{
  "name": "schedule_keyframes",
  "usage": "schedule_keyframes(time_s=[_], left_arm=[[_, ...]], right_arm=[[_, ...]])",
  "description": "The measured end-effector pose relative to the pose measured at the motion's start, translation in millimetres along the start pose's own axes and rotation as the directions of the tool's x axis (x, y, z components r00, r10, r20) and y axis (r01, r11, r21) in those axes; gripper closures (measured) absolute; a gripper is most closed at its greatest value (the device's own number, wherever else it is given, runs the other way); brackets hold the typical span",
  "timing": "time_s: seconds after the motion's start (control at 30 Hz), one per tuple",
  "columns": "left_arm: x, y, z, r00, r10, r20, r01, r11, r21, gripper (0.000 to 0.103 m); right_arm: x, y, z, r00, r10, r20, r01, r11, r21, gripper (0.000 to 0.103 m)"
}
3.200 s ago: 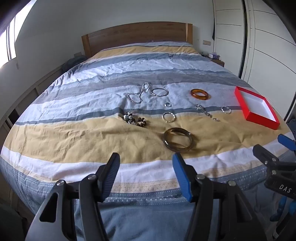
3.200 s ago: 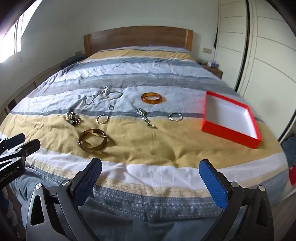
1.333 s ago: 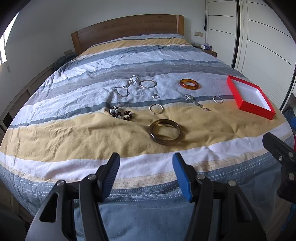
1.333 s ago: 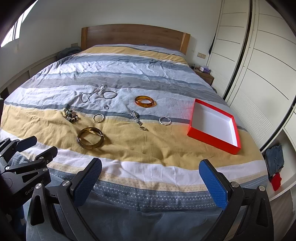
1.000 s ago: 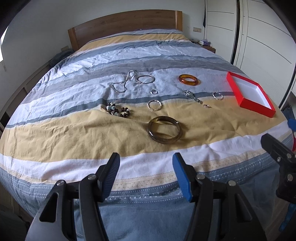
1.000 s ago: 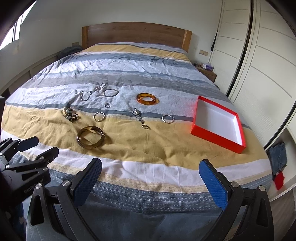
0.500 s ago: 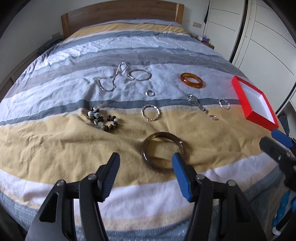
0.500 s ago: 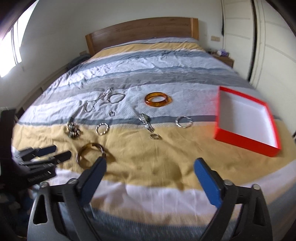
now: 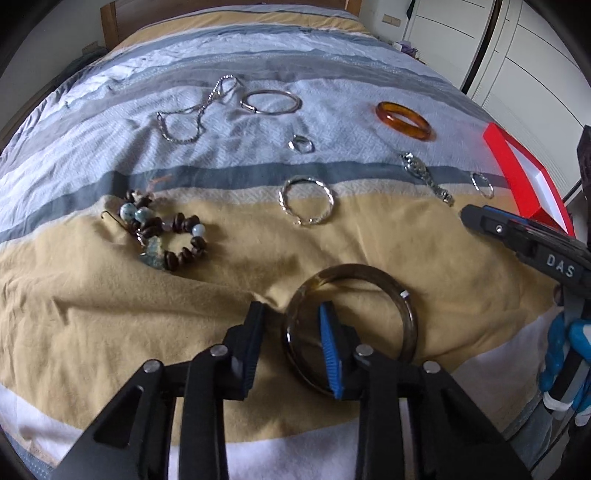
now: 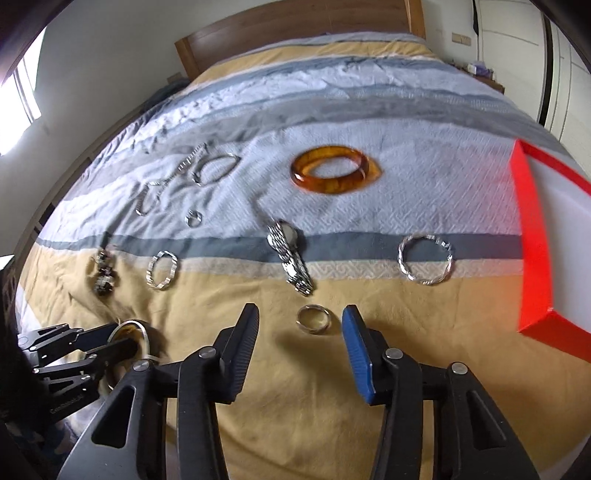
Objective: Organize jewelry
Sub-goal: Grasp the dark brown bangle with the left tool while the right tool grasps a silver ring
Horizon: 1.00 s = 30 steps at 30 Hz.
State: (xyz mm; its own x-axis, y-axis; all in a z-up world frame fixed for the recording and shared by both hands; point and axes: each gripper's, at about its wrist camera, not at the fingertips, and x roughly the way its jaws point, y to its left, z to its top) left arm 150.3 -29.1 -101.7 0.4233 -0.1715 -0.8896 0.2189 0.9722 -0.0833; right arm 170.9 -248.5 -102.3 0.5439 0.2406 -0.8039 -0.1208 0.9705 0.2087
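Note:
Jewelry lies spread on a striped bedspread. My left gripper (image 9: 291,321) is open and straddles the near-left rim of a dark brown bangle (image 9: 399,295), one finger inside the ring and one outside. My right gripper (image 10: 301,317) is open, with a small silver ring (image 10: 313,319) on the bedspread between its fingertips. A silver watch (image 10: 290,254), a twisted silver bracelet (image 10: 424,264) and an amber bangle (image 10: 332,173) lie beyond it. The red box (image 10: 532,236) with a white inside stands at the right.
A beaded bracelet (image 9: 162,236), a silver chain (image 9: 192,110), a thin silver hoop (image 9: 269,101), a small ring (image 9: 301,144) and a twisted silver bracelet (image 9: 306,201) lie further out. The wooden headboard (image 10: 295,26) and white wardrobe doors (image 10: 565,55) stand behind.
Both grippers have moved forward and down onto the bed. The left one now straddles the dark bangle's rim; the right one has narrowed and now frames the small silver ring.

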Motion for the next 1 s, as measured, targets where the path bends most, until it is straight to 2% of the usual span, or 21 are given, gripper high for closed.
schedule_keyframes(time_s=[0.07, 0.17, 0.2, 0.23, 0.4, 0.6, 0.8, 1.0], left_arm=[[4, -1, 0, 1.0, -0.005, -0.003, 0.005, 1.0, 0.01, 0.081], [7, -3, 1, 1.0, -0.015, -0.003, 0.015, 0.999, 0.03, 0.093], [7, -4, 1, 1.0, -0.014, -0.001, 0.014, 0.999, 0.033, 0.093], [7, -5, 2, 1.0, -0.013, 0.002, 0.013, 0.999, 0.035, 0.093], [-5, -7, 3, 1.0, -0.015, 0.02, 0.015, 1.0, 0.022, 0.094], [-29, -25, 17, 0.998, -0.04, 0.046, 0.039, 0.999, 0.019, 0.094], [-59, -72, 40, 0.991, -0.116, 0.073, 0.112, 0.992, 0.051, 0.094], [-76, -150, 75, 0.973, -0.208, 0.097, 0.195, 0.972, 0.131, 0.094]], right_arm=[[7, -3, -3, 1.0, 0.005, -0.011, -0.005, 1.0, 0.005, 0.065], [15, -6, -4, 1.0, 0.008, -0.013, -0.008, 1.0, 0.013, 0.069], [16, -6, -3, 1.0, 0.009, -0.011, -0.009, 1.0, 0.014, 0.073], [17, -7, -3, 1.0, 0.012, -0.011, -0.012, 1.0, 0.011, 0.082], [10, -6, -4, 1.0, 0.025, 0.005, -0.025, 1.0, -0.005, 0.083], [-35, -10, -4, 0.997, 0.035, 0.074, -0.036, 0.999, 0.008, 0.083], [-95, -44, 2, 0.988, -0.018, 0.156, 0.013, 0.999, 0.036, 0.083], [-144, -106, 8, 0.971, -0.127, 0.205, 0.112, 0.99, 0.082, 0.083]])
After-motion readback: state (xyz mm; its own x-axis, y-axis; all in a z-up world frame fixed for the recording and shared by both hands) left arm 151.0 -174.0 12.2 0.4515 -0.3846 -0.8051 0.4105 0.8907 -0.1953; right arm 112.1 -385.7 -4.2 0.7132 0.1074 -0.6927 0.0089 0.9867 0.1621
